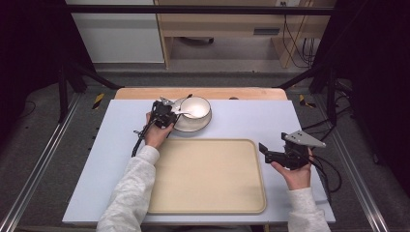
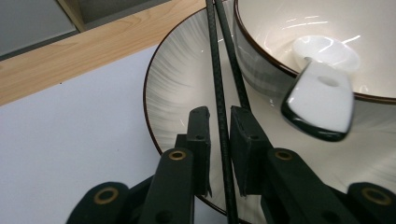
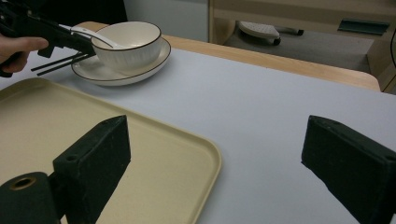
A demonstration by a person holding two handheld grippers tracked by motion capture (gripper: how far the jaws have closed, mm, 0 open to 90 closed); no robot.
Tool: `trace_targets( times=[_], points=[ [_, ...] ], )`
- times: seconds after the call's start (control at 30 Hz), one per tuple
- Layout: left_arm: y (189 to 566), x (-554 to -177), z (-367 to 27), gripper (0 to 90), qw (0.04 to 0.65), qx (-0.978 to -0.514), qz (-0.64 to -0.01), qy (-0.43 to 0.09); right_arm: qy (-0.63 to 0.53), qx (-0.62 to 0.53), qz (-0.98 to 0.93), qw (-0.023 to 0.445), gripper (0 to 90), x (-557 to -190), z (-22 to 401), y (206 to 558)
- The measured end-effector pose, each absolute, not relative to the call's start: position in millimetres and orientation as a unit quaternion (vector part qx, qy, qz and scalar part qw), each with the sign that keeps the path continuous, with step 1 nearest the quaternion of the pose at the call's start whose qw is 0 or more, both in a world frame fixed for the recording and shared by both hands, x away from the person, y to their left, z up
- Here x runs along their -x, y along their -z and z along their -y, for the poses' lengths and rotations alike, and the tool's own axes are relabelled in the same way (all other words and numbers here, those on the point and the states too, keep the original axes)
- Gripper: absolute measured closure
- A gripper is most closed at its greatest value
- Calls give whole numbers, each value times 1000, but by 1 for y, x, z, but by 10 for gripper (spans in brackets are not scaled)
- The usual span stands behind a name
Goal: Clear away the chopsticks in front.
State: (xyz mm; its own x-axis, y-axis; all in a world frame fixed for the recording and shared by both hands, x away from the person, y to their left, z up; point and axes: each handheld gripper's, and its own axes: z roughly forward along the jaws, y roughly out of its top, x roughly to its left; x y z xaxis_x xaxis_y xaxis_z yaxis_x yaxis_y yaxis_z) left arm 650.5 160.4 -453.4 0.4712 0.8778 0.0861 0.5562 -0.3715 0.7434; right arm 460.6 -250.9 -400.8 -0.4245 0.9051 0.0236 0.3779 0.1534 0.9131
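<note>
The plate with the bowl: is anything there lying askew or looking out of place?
Only slightly. The left gripper is shut on a pair of black chopsticks that lie across the plate beside the bowl. A white spoon leans over the bowl's rim. Nothing is spilled or broken.

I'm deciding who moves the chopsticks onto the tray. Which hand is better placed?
Left, most likely. The left gripper is already shut on the chopsticks over the plate; the right gripper hangs open beside the tray.
</note>
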Motion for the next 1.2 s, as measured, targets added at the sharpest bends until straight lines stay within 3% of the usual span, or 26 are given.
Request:
trace_targets(
  times=[0.2, 0.7, 1.2],
  points=[
    [455, -654, -156, 846, 327, -793, -455, -240, -465, -456, -704, 285, 84, -461, 251, 401],
    [452, -651, -161, 858, 332, -786, -465, -236, -464, -454, -706, 282, 86, -460, 251, 401],
    [434, -611, -195, 858, 345, -758, -489, -259, -465, -457, -703, 285, 68, -459, 252, 400]
  ],
)
